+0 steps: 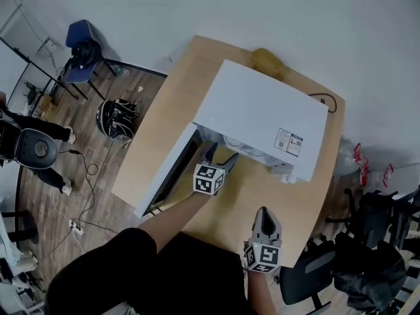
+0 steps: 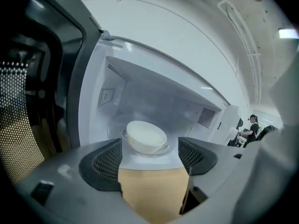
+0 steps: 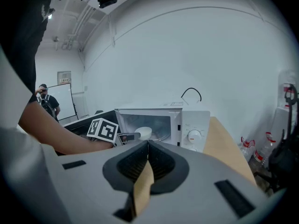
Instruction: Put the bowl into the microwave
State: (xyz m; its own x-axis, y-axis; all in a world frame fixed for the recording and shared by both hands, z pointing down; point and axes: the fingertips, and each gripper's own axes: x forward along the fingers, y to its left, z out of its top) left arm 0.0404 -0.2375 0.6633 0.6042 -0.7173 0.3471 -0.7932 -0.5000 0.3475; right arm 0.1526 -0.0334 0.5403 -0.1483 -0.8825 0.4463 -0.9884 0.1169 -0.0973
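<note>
Mid-frame, the white round bowl (image 2: 146,136) sits inside the open white boxy microwave (image 1: 262,113); left gripper (image 2: 149,153) jaws released, right gripper (image 3: 148,148) clenched.

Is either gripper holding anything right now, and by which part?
Nothing is held. The left gripper has its jaws apart before the open microwave; the bowl sits free inside. The right gripper has its jaws together on nothing.

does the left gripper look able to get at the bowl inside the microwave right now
Probably yes. The microwave door hangs open, the left gripper sits at the opening with its jaws apart, and nothing shows between them and the bowl inside.
</note>
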